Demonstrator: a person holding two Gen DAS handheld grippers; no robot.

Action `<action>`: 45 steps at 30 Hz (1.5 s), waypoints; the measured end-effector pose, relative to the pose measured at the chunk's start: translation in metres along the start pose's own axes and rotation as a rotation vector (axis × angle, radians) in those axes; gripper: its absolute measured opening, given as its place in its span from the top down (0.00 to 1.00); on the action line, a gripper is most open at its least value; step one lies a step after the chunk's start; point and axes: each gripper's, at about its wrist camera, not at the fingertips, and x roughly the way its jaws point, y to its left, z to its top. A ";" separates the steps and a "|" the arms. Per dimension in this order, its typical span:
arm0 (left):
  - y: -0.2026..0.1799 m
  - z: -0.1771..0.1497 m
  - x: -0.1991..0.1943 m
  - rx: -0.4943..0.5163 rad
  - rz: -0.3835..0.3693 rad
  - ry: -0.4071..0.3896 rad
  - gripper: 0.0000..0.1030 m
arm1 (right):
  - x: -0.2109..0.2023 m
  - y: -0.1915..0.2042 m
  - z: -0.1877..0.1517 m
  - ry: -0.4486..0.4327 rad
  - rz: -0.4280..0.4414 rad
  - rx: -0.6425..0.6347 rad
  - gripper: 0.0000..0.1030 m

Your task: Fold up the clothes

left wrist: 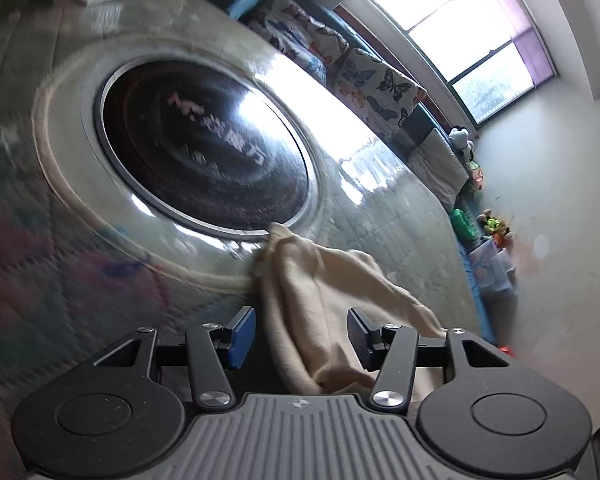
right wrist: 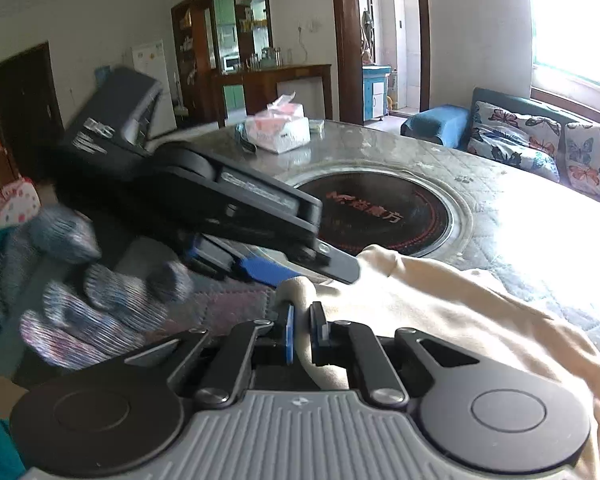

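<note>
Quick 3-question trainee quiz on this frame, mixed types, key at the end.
1. True or false: the right gripper is shut on the cream garment.
2. The left gripper's blue-padded fingers stand: A) apart, cloth between them, unpinched B) clamped on the tissue box.
3. What round dark thing is set into the table beyond the garment?

Key: 1 true; 2 A; 3 the black hotplate.

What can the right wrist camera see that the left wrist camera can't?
Only the right wrist view shows the left gripper from outside, the gloved hand holding it, and the right gripper pinching the cream garment. Only the left wrist view shows the left gripper's own pads apart, with cloth between them, and soft toys by the window. Both show the garment and the table's black round cooktop.
</note>
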 end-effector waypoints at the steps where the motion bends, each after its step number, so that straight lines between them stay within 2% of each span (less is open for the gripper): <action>1: -0.001 -0.002 0.002 -0.006 -0.008 0.002 0.50 | -0.003 0.000 0.000 -0.004 0.007 -0.001 0.94; 2: -0.002 -0.004 0.004 -0.013 -0.016 0.004 0.57 | -0.005 0.002 -0.002 -0.007 0.016 -0.004 0.94; 3: -0.002 -0.005 0.006 -0.019 -0.023 0.007 0.69 | -0.008 0.003 -0.003 -0.010 0.027 -0.003 0.94; 6: 0.003 -0.008 0.010 -0.026 -0.016 0.015 0.80 | -0.014 0.008 -0.008 -0.004 0.049 -0.022 0.94; 10: 0.008 -0.006 0.010 -0.019 0.004 0.017 0.81 | -0.025 -0.002 -0.016 -0.037 0.032 0.026 0.89; 13: 0.009 -0.004 0.008 -0.013 0.008 0.011 0.81 | -0.040 -0.029 -0.023 -0.064 -0.039 0.111 0.88; 21: 0.008 -0.005 0.007 0.018 0.021 0.009 0.81 | -0.047 -0.123 -0.056 -0.013 -0.317 0.325 0.87; 23: 0.008 -0.005 0.007 0.023 0.026 0.011 0.81 | -0.050 -0.139 -0.063 -0.026 -0.314 0.361 0.87; 25: 0.007 -0.005 0.007 0.027 0.027 0.012 0.81 | -0.056 -0.143 -0.065 -0.050 -0.326 0.378 0.80; 26: 0.005 -0.004 0.008 0.034 0.030 0.012 0.81 | -0.062 -0.148 -0.065 -0.080 -0.335 0.398 0.68; 27: 0.004 -0.003 0.009 0.041 0.034 0.011 0.80 | -0.065 -0.153 -0.065 -0.092 -0.349 0.416 0.60; 30: 0.001 -0.003 0.010 0.065 0.044 0.008 0.79 | -0.071 -0.165 -0.066 -0.104 -0.408 0.435 0.60; 33: -0.001 -0.003 0.011 0.083 0.052 0.004 0.79 | -0.069 -0.185 -0.075 -0.077 -0.453 0.473 0.59; 38: -0.009 -0.004 0.013 0.130 0.057 -0.004 0.81 | -0.061 -0.191 -0.087 -0.067 -0.424 0.521 0.62; 41: -0.018 -0.004 0.012 0.175 0.056 -0.020 0.83 | -0.060 -0.190 -0.087 -0.078 -0.395 0.526 0.87; 45: -0.039 -0.001 0.010 0.248 0.040 -0.041 0.84 | -0.073 -0.183 -0.085 -0.120 -0.409 0.501 0.91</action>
